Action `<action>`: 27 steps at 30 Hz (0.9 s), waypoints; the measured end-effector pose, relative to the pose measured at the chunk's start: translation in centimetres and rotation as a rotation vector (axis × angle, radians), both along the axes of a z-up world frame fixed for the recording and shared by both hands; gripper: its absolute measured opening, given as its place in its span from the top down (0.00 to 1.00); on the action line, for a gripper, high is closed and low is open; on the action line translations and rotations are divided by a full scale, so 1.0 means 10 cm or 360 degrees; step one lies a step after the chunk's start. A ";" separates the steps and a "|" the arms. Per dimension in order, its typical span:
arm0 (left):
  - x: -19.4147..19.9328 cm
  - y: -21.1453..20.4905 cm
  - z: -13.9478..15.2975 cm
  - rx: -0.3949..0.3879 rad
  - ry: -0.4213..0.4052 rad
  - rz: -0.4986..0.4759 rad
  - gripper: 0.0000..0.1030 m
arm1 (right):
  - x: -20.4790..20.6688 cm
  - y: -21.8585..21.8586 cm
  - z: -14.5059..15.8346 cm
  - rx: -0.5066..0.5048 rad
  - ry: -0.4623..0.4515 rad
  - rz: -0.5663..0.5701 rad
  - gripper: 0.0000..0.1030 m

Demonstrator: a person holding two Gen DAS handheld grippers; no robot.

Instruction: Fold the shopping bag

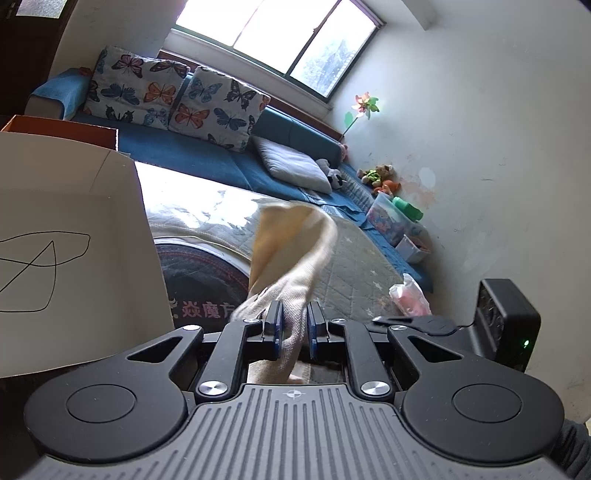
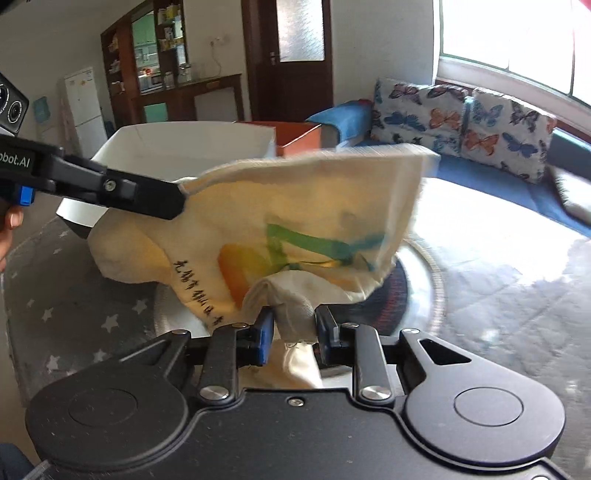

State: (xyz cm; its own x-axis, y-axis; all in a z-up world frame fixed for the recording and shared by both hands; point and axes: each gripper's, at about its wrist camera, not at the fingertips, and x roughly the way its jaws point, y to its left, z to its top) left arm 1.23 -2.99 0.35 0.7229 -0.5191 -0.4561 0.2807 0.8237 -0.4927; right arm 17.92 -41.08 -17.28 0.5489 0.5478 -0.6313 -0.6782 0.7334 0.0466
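Cream canvas fills the middle of the right wrist view: the shopping bag (image 2: 295, 229) hangs in the air between the two tools, printed with a green, blue and orange picture and a line of black handwriting near its lower left. The right gripper (image 2: 294, 326), at the bottom centre of that frame, pinches a bunched fold of the cloth between its blue-padded fingers. From the left edge the left gripper (image 2: 173, 201) reaches in, its black tips clamped on the bag's upper left corner, with part of a hand (image 2: 11, 229) showing behind it. In the left wrist view the left gripper (image 1: 294, 319) sits at the bottom centre, its fingers pressed onto a twisted strip of the same cloth, which rises away toward the middle of the frame. A white box (image 1: 70, 240) with a black scribble takes up the left side there; in the right wrist view it stands behind the bag. Below lies a grey star-patterned mat (image 2: 74, 306). Butterfly cushions (image 1: 173, 96) lean along a blue sofa (image 1: 207, 158) under a bright window (image 1: 280, 33).
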 end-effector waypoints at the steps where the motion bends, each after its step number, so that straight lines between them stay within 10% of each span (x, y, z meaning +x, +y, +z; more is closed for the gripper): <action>1: -0.01 -0.01 0.00 0.0000 -0.0002 -0.0004 0.89 | 0.00 -0.05 0.02 -0.0008 -0.0015 -0.0023 0.74; 17: -0.04 -0.06 -0.24 0.0025 0.0127 -0.0150 0.91 | 0.21 -0.91 -0.08 -0.0052 -0.0029 -0.0620 0.74; 27: -0.10 -0.11 -0.39 0.0030 0.0293 -0.0301 0.91 | 0.19 -0.75 -0.01 0.0028 -0.0046 -0.0365 0.69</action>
